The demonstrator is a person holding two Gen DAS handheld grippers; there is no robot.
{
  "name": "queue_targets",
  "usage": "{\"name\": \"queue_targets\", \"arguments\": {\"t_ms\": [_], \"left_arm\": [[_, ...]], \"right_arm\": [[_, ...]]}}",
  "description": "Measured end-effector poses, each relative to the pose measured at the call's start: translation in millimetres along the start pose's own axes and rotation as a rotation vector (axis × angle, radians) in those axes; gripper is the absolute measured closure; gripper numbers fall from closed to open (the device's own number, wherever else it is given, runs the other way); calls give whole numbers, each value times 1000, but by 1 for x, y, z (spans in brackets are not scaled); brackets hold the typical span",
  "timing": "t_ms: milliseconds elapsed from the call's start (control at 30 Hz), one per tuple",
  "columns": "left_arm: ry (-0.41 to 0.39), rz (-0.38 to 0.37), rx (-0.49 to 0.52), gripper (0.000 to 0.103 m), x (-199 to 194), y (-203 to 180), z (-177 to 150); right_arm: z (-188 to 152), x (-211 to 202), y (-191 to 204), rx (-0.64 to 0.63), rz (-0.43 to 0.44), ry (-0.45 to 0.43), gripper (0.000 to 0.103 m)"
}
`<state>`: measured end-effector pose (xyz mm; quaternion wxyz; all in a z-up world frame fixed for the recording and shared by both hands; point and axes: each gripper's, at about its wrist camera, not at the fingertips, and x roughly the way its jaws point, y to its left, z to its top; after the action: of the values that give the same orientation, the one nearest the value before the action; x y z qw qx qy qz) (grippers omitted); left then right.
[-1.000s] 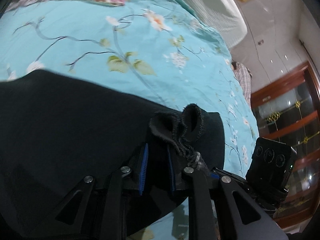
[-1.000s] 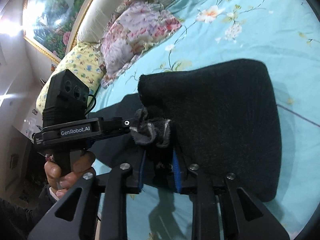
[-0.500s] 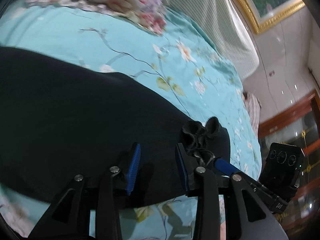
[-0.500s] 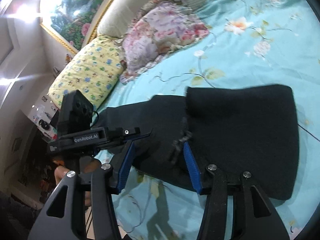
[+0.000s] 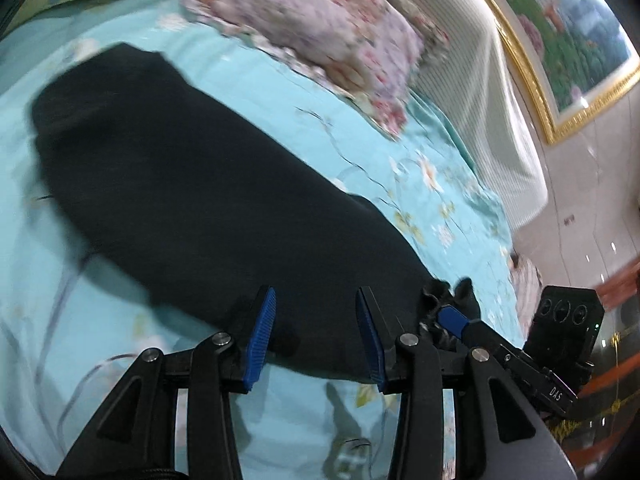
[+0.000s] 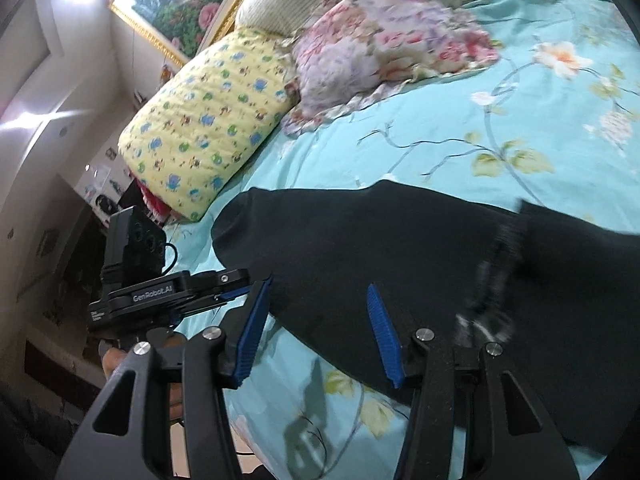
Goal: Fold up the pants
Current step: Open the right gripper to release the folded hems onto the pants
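Black pants (image 5: pixel 208 200) lie folded in a long dark band on the turquoise floral bedsheet (image 5: pixel 420 168). My left gripper (image 5: pixel 316 328) hovers over their near edge. Its blue pads are apart and still opening, and nothing is pressed between them. The bunched cuffs (image 5: pixel 448 296) lie loose to its right. In the right wrist view the pants (image 6: pixel 380 248) run from centre to right, with a folded-over layer (image 6: pixel 580 264) and a frayed cuff edge (image 6: pixel 492 280). My right gripper (image 6: pixel 318 332) is open above the pants' near edge and holds nothing.
A floral pillow (image 6: pixel 380 40) and a yellow patterned pillow (image 6: pixel 208 120) sit at the head of the bed by the striped headboard (image 5: pixel 480 100). A gold-framed painting (image 5: pixel 560 40) hangs behind. A hand (image 6: pixel 112 360) holds the left gripper at the bed's edge. Wooden furniture stands beyond.
Both grippers have let go of the bunched cuffs and opened. They drew back and swung left along the pants, so the pillows and headboard now show. The cuffs stay on the folded pants.
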<state>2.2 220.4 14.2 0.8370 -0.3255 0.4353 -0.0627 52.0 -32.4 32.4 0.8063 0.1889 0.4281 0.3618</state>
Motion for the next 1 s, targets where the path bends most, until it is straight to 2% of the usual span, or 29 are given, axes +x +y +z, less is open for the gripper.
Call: {"name": "queue_targets", "arguments": {"t_ms": [100,200,367,667,1000], "left_arm": [[-80,67,-24,51,-22,13,-1],[-126,105,-48,50,-37,23,1],[-203,170,-147,49,-57,52,6],[-195,211,-245,45,-53,93,22],[-160,192,-305,45,-30,119,40]], "right_arm": [[7,15,9,-30,9,33,51],[15,30,18,-68,9,60,51],[35,54,32,-120,17,91,51],[68,107,50,-202,30,168,51],[105,187,61,-283,3,270,51]]}}
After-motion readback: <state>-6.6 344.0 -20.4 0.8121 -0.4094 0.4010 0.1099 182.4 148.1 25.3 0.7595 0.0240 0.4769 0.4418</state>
